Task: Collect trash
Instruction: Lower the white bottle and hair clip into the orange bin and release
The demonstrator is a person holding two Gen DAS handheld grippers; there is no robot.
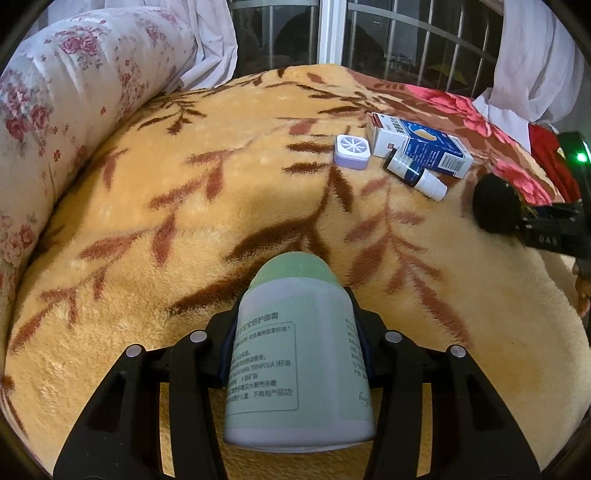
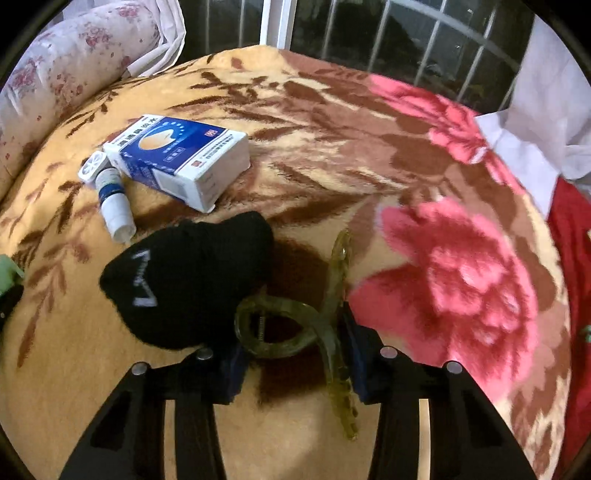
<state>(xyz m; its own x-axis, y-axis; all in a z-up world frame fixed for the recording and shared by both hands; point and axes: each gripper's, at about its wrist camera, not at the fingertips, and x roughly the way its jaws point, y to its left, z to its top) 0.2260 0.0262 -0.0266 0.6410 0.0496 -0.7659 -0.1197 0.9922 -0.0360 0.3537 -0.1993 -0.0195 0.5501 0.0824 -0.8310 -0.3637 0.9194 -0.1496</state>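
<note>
My left gripper [image 1: 295, 332] is shut on a pale green cream jar [image 1: 295, 354] with printed text, held just above the orange floral blanket [image 1: 184, 221]. My right gripper [image 2: 293, 354] is shut on an olive-green hair claw clip [image 2: 332, 280], whose loop and toothed arm lie between the pads. A black knitted cloth [image 2: 188, 280] lies against the clip's left side. Farther back lie a blue and white carton [image 2: 177, 158], a small white bottle [image 2: 112, 199] with a blue band, and a small lilac square case [image 1: 351, 151].
A rolled floral quilt [image 1: 74, 92] runs along the blanket's left side. A barred window [image 1: 369, 33] and white curtains [image 1: 535, 55] stand behind the bed. A red cloth [image 2: 572, 258] lies at the right edge. The right-hand tool [image 1: 554, 229] shows at the left wrist view's right border.
</note>
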